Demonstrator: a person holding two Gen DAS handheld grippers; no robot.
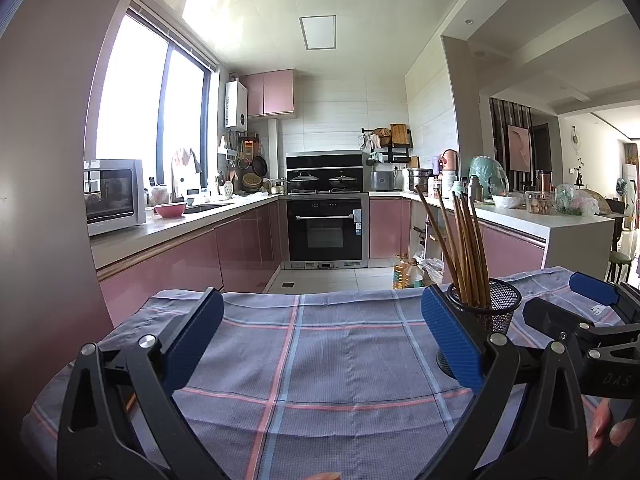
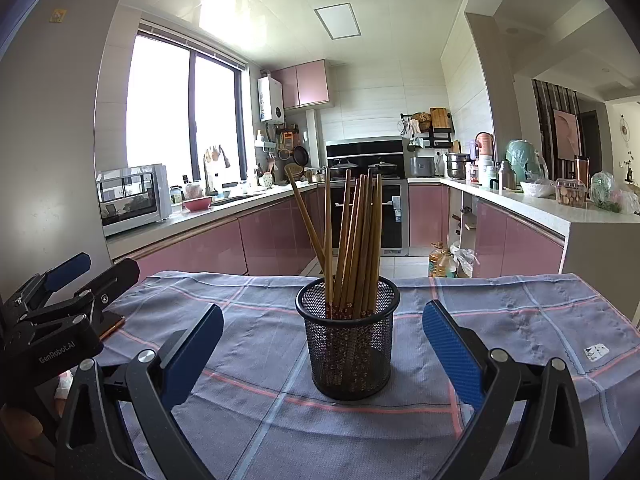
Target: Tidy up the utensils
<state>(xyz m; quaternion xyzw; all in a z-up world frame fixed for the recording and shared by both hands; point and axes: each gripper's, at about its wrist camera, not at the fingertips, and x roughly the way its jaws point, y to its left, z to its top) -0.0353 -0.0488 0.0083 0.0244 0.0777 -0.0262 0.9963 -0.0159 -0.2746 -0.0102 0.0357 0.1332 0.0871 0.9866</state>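
Note:
A black mesh holder (image 2: 348, 344) stands upright on the checked blue-grey cloth (image 2: 520, 320), filled with several brown wooden chopsticks (image 2: 352, 240). My right gripper (image 2: 322, 332) is open and empty, its blue pads on either side of the holder, a little short of it. My left gripper (image 1: 322, 330) is open and empty over bare cloth (image 1: 300, 360). The holder (image 1: 492, 308) with the chopsticks (image 1: 464, 240) shows just behind the left gripper's right pad. The right gripper (image 1: 592, 308) shows at the right edge of the left wrist view; the left gripper (image 2: 76, 280) shows at the left edge of the right one.
The cloth covers a table whose far edge (image 2: 280, 276) faces a kitchen floor. Pink cabinets and counters line both sides. Oil bottles (image 2: 440, 260) stand on the floor past the table. A grey wall (image 1: 40, 160) is close on the left.

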